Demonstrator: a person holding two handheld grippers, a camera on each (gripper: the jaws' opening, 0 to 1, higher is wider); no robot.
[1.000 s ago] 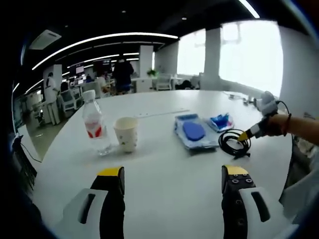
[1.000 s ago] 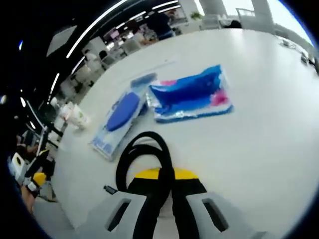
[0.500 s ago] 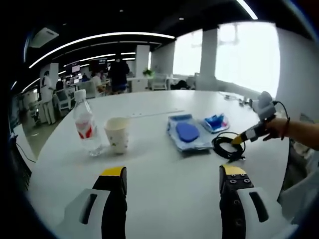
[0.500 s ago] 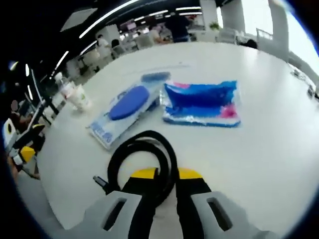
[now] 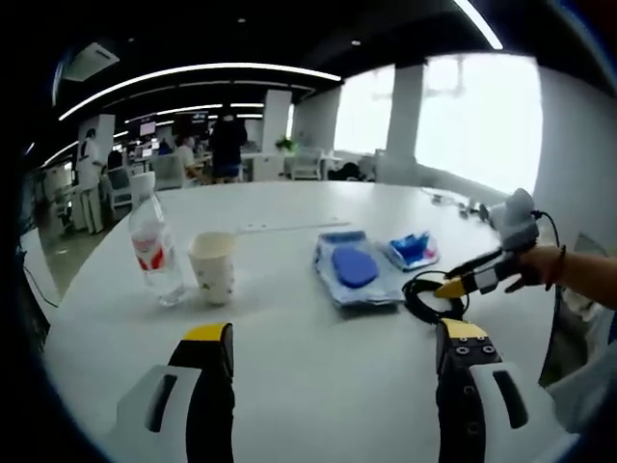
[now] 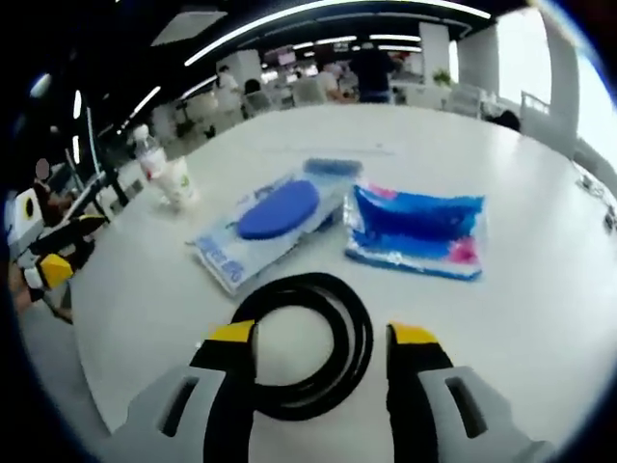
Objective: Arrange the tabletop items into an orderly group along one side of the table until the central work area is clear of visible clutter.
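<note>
The right gripper has its jaws wide open, one on each side of the black cable coil, which lies flat on the white table and is not gripped. The left gripper is open too and holds nothing, low over bare table. Beside the coil lie the blue pad pack and the blue and pink pouch; the paper cup and water bottle stand farther off. To do this well, I think the coil should sit close to the two packs, in one neat row.
</note>
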